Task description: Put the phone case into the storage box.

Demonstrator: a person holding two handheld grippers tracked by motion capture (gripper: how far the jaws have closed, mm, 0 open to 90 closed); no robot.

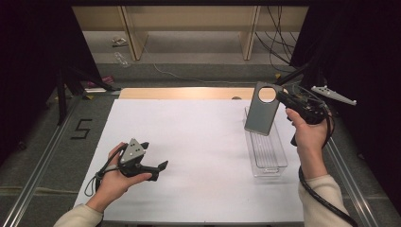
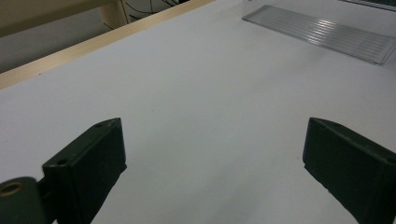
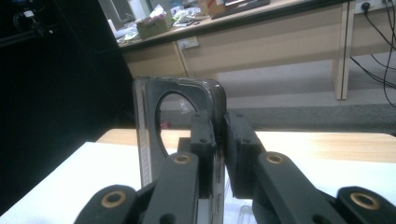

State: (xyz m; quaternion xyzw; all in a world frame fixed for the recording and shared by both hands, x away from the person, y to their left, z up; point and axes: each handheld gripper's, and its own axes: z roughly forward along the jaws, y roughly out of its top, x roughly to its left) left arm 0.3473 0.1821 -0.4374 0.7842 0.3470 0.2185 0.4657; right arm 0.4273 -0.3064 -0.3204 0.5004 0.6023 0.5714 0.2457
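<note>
White sheeting covers the bench [image 1: 198,156], with wooden desks across the floor behind. At its right side lies a clear plastic tray [image 1: 267,153]. Above the tray's far end the right gripper [image 1: 283,98] holds a grey plate with a round hole [image 1: 262,116] upright, fingers pinched on its edge. The left gripper [image 1: 153,165] rests idle, fingers spread wide and empty. Likely next: lowering the plate squarely into the tray.

white table sheet [image 1: 198,142] — bare | wooden desks [image 1: 189,21] beyond | cables [image 1: 276,45] on floor
</note>
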